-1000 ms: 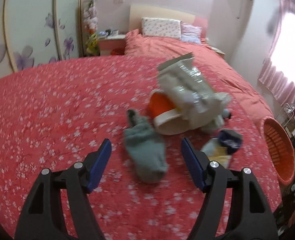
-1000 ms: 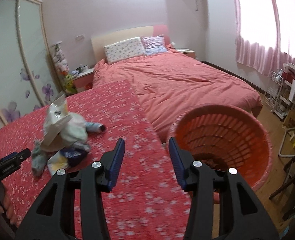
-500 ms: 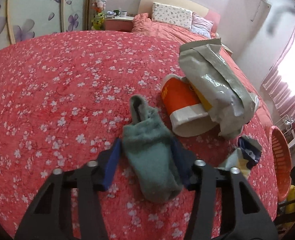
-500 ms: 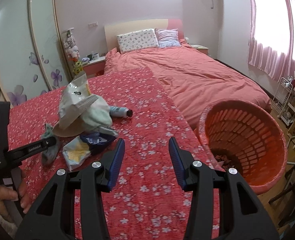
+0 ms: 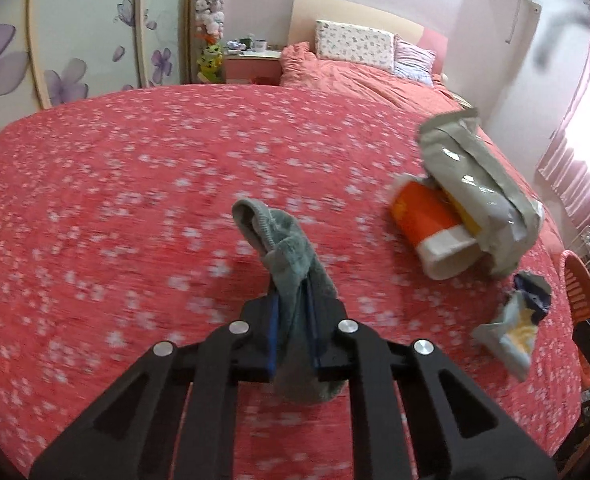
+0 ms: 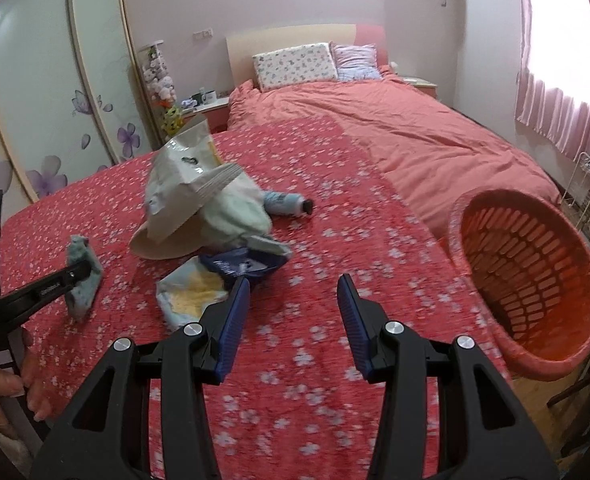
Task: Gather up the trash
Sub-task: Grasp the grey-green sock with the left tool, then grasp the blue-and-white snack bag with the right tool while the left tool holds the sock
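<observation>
The grey-green sock (image 5: pixel 291 280) hangs clamped between the fingers of the left gripper (image 5: pixel 293 332), lifted off the red floral cover (image 5: pixel 115 208). Right of it lies the trash pile: a grey bag (image 5: pixel 475 184) on an orange cup (image 5: pixel 431 220), with a crumpled wrapper (image 5: pixel 511 328) nearer. The right gripper (image 6: pixel 293 320) hovers spread apart and empty above bare cover. The orange basket (image 6: pixel 535 280) sits at the cover's right edge.
</observation>
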Available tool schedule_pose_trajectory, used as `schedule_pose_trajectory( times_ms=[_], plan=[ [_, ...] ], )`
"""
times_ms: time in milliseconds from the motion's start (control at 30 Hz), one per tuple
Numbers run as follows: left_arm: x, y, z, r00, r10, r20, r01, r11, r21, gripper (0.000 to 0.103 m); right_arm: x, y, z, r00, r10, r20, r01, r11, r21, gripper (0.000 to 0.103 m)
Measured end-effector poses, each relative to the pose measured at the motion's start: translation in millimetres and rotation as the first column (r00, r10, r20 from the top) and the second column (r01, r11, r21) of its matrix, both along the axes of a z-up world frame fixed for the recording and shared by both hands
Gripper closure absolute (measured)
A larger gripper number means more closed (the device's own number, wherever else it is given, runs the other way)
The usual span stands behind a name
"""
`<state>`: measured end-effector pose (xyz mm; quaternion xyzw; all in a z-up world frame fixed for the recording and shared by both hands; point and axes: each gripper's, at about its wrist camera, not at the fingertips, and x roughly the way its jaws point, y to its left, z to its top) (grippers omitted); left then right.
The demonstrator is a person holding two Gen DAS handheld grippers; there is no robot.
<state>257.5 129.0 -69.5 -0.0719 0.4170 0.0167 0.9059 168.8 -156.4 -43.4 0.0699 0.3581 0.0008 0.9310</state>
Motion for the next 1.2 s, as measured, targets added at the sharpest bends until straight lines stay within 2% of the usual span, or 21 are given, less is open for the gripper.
schedule_pose_trajectory(
  times_ms=[267, 433, 533, 667, 800, 967, 1100, 1133, 1200],
  plan=[
    [-8.5, 31.1, 2.5, 0.999, 0.033, -0.001, -0.033, 0.999, -0.014, 0.090, 11.2, 29.4, -5.0, 0.999, 0.033, -0.016, -0.031, 0.996, 0.088, 0.057],
    [-14.0, 39.8, 3.7, 1.000, 0.026, 0.004, -0.026, 0.999, -0.022, 0.090, 10.8, 60.8, -7.8, 0.996, 0.090, -0.011, -0.090, 0.996, 0.027, 0.057],
    [-15.3, 41.6, 4.0, 1.000, 0.022, 0.005, -0.022, 0.999, -0.025, 0.090, 9.9, 66.0, -17.3, 0.996, 0.078, -0.035, -0.080, 0.996, -0.044, 0.056],
    [-16.5, 39.5, 3.8, 1.000, 0.020, 0.004, -0.019, 0.999, -0.031, 0.090, 10.5, 43.0, -21.9, 0.998, -0.015, -0.055, 0.012, 0.998, -0.067, 0.057],
    [-16.9, 37.3, 2.2, 1.000, 0.016, 0.000, -0.016, 0.999, -0.033, 0.090, 11.8, 2.2, -18.2, 0.985, -0.168, -0.049, 0.164, 0.983, -0.078, 0.057],
    [-14.9, 31.7, 0.3, 1.000, 0.011, -0.003, -0.011, 0.999, -0.031, 0.090, 5.9, -10.6, -3.9, 0.990, -0.143, -0.014, 0.143, 0.990, -0.008, 0.056],
    [-12.6, 28.9, 1.4, 1.000, 0.010, -0.001, -0.010, 0.999, -0.032, 0.090, 13.0, 9.2, 1.7, 0.997, -0.080, -0.002, 0.080, 0.996, 0.026, 0.045],
    [-12.5, 29.2, 1.9, 1.000, 0.010, 0.000, -0.010, 0.999, -0.033, 0.090, 17.4, 20.0, 1.7, 0.998, -0.065, -0.003, 0.065, 0.998, 0.024, 0.044],
    [-13.1, 29.2, 2.8, 1.000, 0.011, 0.001, -0.011, 0.999, -0.032, 0.090, 23.0, 35.0, -2.0, 0.998, -0.059, -0.006, 0.059, 0.998, 0.005, 0.035]
  ],
)
